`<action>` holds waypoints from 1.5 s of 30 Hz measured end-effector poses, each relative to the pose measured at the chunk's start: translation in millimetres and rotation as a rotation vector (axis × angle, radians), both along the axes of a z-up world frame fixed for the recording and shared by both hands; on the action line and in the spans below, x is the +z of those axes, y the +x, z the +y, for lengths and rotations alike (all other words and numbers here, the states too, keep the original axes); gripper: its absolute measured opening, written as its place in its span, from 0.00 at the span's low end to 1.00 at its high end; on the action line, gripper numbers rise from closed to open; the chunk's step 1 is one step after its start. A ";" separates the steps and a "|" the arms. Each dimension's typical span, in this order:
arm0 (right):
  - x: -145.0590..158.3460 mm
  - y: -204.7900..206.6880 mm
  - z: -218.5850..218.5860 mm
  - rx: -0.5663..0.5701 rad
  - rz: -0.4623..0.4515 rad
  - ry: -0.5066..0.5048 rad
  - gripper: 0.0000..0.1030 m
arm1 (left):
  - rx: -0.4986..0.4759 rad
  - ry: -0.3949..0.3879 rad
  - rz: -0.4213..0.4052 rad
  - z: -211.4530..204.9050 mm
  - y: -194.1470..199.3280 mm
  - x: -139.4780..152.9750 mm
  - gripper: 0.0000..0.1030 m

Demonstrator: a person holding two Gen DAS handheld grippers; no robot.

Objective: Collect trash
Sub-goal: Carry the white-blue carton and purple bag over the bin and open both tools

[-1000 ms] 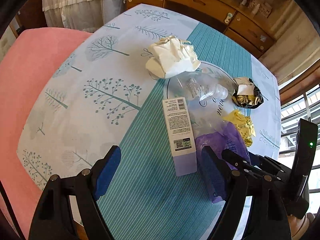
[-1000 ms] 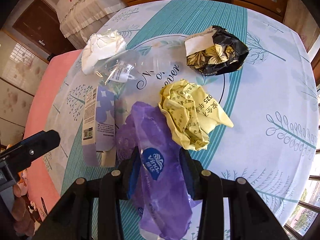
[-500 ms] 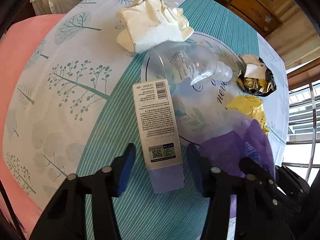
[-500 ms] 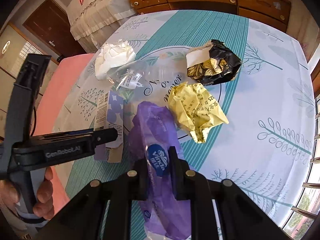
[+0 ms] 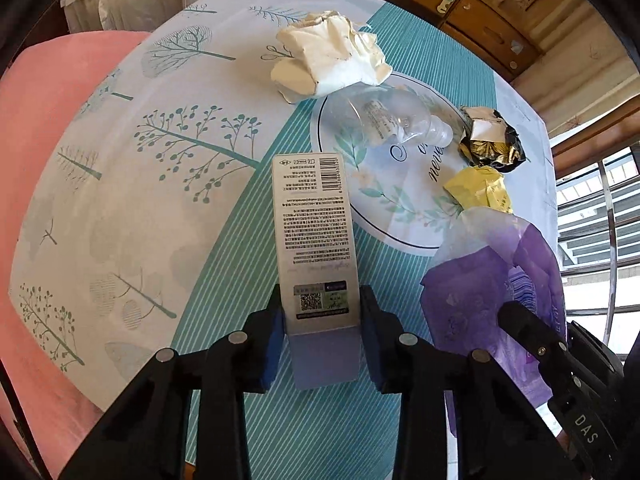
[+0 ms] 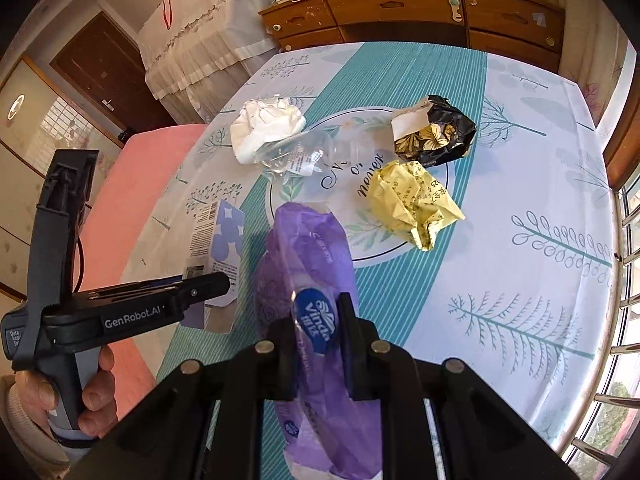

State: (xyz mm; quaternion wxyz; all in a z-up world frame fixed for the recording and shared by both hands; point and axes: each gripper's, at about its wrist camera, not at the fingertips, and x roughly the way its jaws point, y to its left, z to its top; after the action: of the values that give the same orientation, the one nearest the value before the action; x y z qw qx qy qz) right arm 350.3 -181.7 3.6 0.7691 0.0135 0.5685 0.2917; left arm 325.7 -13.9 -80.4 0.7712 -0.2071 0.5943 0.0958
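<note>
A tall white and lilac carton (image 5: 312, 232) lies on the tablecloth. My left gripper (image 5: 320, 312) has its jaws closing on the carton's near end, blue pads against both sides. A purple tissue wrapper (image 6: 308, 248) hangs off the table, pinched in my right gripper (image 6: 318, 316), which is shut on it. Still on the cloth are a white crumpled paper (image 5: 332, 60), a clear plastic bottle (image 5: 392, 120), a black and gold wrapper (image 5: 490, 140) and a yellow paper ball (image 5: 478, 190). A person's hand (image 6: 92, 392) holds the left gripper's handle.
The table (image 5: 160, 160) wears a teal and white tree-print cloth. A pink cushioned seat (image 5: 40, 120) lies past its left edge. A wooden dresser (image 6: 400, 12) stands behind the table, and a window railing (image 6: 628, 220) runs along the right.
The left jaws came down around the carton and closed from wide apart onto its sides. The right gripper tightened on the purple wrapper and lifted it up off the table.
</note>
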 end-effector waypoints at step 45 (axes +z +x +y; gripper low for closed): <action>-179.6 -363.4 18.9 -0.398 0.220 -0.172 0.15 | -0.521 0.025 0.027 -25.9 -323.3 -117.2 0.32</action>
State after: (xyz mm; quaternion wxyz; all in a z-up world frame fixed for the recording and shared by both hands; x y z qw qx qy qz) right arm -13.1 -162.8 -176.0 0.7432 0.0915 0.6577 0.0819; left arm 2.4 -39.8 -197.6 0.7643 -0.0360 0.6367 -0.0959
